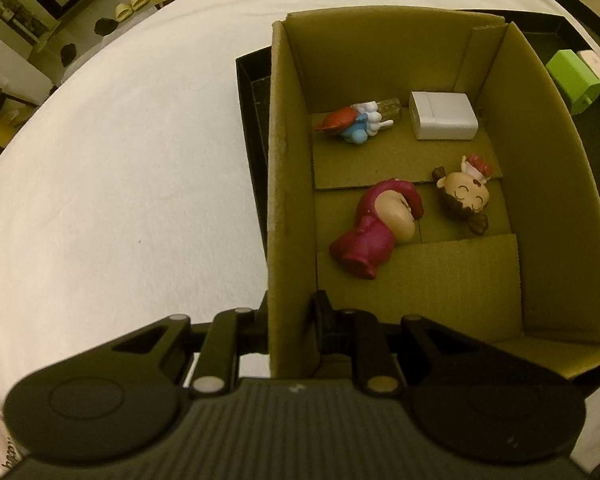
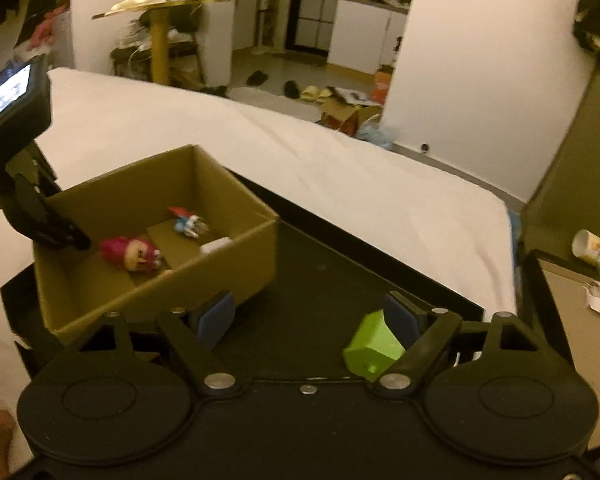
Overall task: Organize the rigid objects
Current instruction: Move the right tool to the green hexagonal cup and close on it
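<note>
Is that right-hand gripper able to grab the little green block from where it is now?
Probably yes. The right gripper is open, the green block lies on the black tray beside its right finger, and nothing stands between them.

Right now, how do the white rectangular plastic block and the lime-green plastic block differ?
The white rectangular plastic block lies inside the cardboard box; the lime-green plastic block sits outside it on the black tray. The white one is boxy; the green one is angular, tapered. Both are ungripped.

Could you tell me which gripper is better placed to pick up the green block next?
Right. The right gripper is open with the green block beside its right finger; the left gripper clamps the cardboard box wall.
</note>
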A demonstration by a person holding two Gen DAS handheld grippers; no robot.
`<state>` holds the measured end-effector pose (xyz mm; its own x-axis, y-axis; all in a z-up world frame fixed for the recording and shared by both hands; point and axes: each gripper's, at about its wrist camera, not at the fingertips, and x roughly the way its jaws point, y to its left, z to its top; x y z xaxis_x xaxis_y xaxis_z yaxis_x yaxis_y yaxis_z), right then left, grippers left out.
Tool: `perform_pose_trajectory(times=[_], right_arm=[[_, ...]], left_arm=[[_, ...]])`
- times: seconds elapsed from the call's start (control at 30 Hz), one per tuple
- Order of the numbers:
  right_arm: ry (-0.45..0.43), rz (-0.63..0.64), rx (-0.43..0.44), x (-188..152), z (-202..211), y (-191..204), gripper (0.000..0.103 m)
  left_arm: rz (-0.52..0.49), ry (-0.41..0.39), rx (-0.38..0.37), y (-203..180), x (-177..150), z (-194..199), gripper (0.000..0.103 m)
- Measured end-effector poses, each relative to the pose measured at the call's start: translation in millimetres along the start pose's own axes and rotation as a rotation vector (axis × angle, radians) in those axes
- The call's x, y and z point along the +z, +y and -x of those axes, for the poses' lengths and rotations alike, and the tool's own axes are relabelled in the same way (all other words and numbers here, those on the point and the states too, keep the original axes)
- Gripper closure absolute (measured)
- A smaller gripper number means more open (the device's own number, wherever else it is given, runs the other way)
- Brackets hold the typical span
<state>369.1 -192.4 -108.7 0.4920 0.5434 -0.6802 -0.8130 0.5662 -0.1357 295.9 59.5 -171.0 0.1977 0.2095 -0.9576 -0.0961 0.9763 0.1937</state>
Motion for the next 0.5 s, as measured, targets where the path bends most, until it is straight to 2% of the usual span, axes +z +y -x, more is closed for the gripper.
perform_pose_trajectory(times=[0.23, 0.5], right_arm=[[0.009, -0.094, -0.041, -20.5, -8.3, -22.5, 0.022], [0.026, -0.136, -0.084, -42.2, -15.1, -36.3, 0.026]], left_arm=[[-0.001, -0.002, -0.002, 1.0, -0.9, 0.2, 0.086], [-0.005, -0.003, -0.002, 0.9, -0.2, 0.4, 0.086]])
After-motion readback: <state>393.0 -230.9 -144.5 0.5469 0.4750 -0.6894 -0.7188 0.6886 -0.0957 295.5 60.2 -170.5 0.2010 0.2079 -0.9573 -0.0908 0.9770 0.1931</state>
